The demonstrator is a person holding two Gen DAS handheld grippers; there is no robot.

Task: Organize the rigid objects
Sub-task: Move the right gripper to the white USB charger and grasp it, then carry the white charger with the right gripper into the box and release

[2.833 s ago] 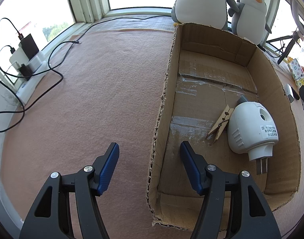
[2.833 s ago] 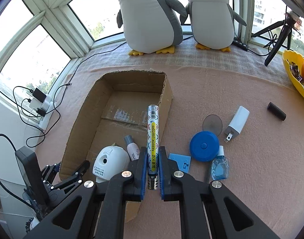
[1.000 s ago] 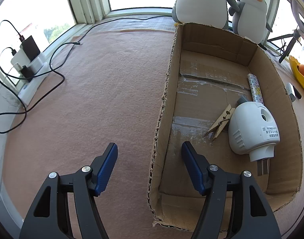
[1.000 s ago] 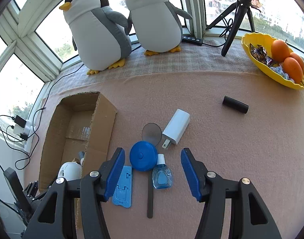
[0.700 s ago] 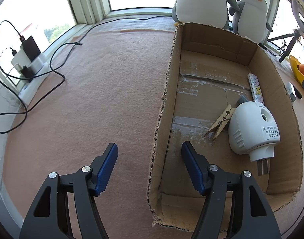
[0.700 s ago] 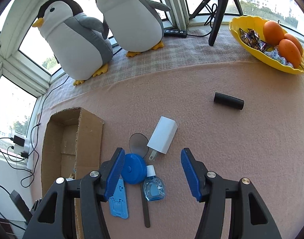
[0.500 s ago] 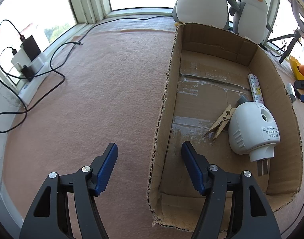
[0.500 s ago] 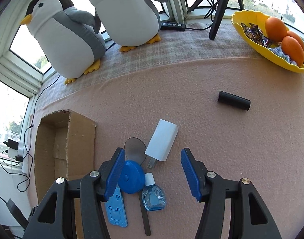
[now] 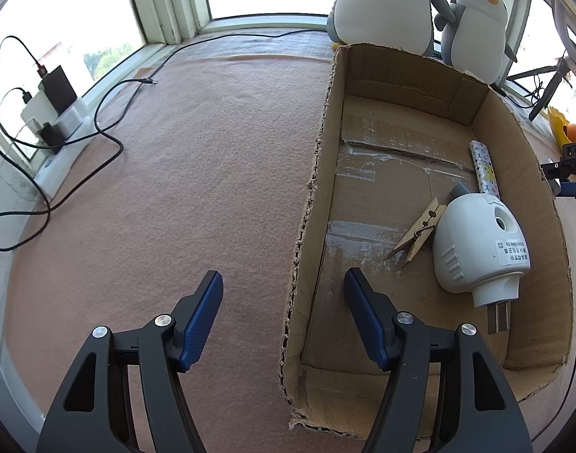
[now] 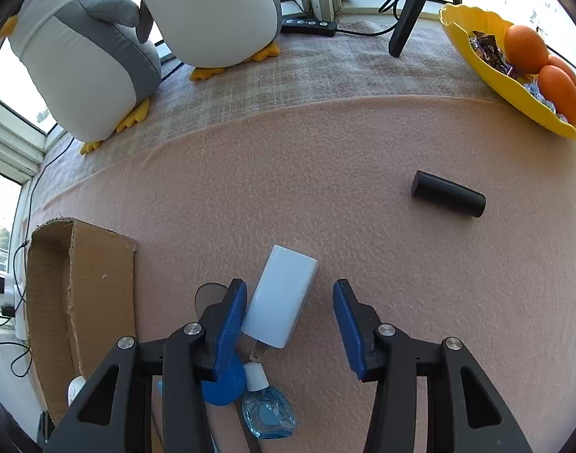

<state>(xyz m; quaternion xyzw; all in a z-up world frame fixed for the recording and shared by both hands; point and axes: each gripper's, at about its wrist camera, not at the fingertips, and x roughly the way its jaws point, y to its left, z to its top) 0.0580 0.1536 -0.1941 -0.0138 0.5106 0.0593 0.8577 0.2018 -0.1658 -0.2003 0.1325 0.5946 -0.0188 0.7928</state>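
An open cardboard box (image 9: 318,173) holds a white plug-in device (image 9: 476,245), a wooden clothespin (image 9: 420,232) and a patterned lighter (image 9: 484,168). My left gripper (image 9: 284,317) is open and empty, straddling the box's near left wall. My right gripper (image 10: 289,321) is open and empty above a white charger (image 10: 282,294), which lies between its fingers, close to the left one. A blue round case (image 10: 223,383), a blue bottle (image 10: 267,409) and a black cylinder (image 10: 448,193) lie on the pink felt. The box (image 10: 99,294) shows at the left.
Two plush penguins (image 10: 212,11) stand at the back by the windows. A yellow fruit bowl (image 10: 510,87) sits at the far right beside a tripod leg (image 10: 412,7). Cables and chargers (image 9: 53,113) lie along the left sill. A dark round disc (image 10: 208,294) lies behind the left finger.
The lighter left my right gripper and now lies in the box. My right gripper opened, moved right and lowered over the white charger. The left gripper has stayed still.
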